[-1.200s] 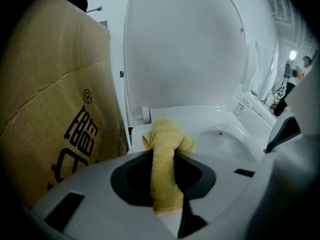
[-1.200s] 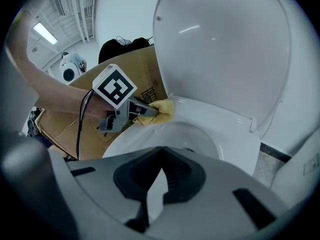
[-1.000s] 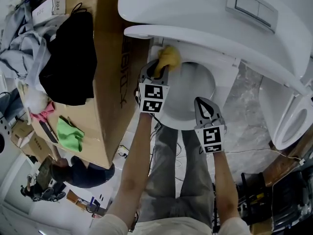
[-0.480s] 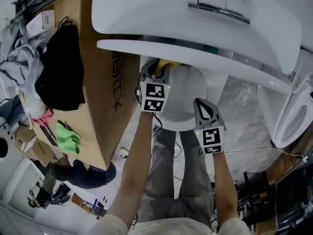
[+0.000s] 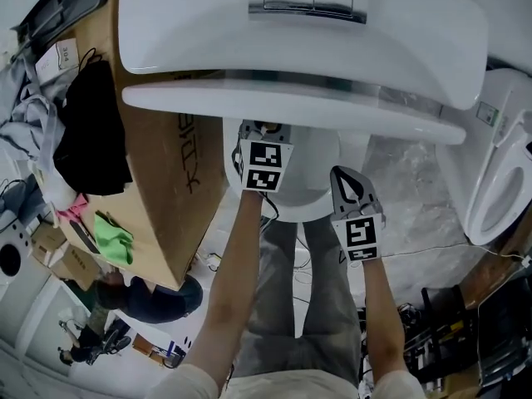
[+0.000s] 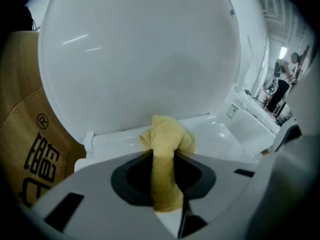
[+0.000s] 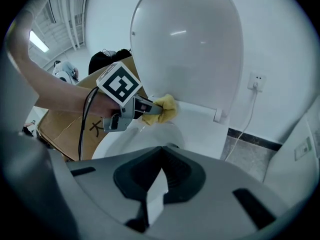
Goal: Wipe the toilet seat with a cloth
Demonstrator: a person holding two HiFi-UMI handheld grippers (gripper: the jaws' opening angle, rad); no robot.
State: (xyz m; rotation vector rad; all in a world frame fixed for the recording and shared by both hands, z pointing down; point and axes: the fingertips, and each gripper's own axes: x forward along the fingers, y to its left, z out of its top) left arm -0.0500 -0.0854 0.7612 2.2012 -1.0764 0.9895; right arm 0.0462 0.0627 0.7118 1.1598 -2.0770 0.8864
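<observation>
Cloth (image 6: 166,134), yellow and bunched, was pinched between the jaws of the left gripper (image 6: 162,159). Its free end rested on the rear of the white toilet seat (image 7: 197,134), close to the hinge and under the raised lid (image 6: 140,54). The right gripper (image 7: 163,154) hung back over the front of the bowl, well apart from the cloth, its fingers pressed together with nothing between them. A cardboard box (image 5: 170,173) stood just beside the toilet on the left gripper's side.
</observation>
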